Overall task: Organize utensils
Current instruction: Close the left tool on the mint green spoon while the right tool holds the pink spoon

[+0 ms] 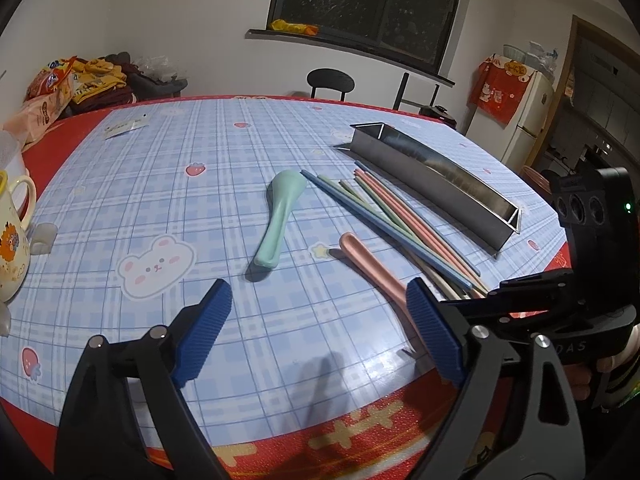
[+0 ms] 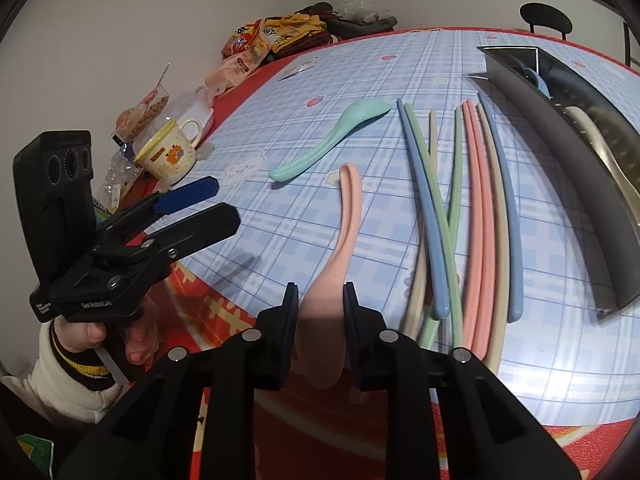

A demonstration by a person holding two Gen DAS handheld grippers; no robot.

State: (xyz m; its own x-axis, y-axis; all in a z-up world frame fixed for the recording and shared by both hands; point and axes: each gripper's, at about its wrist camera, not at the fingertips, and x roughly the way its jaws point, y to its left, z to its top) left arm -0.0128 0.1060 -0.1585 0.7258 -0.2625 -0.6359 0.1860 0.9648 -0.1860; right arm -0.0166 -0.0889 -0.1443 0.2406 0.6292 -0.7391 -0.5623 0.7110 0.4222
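Right tool point(image 2: 320, 320) astride pink spoon point(image 2: 348, 216) (bowl end), left tool point(image 2: 200, 208) agape

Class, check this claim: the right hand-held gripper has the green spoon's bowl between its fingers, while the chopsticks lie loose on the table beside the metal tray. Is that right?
One error: the right hand-held gripper has the pink spoon between its fingers, not the green spoon, as the right wrist view shows. The chopsticks do lie loose beside the metal tray.

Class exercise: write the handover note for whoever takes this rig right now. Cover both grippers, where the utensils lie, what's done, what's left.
Right gripper: jaws around the pink plastic spoon's bowl end at the table edge.
Left gripper: open, empty, above the checked tablecloth.
Done: a cream spoon and a blue utensil lie in the long steel tray.
Left: pink spoon, mint green spoon, pastel chopsticks.
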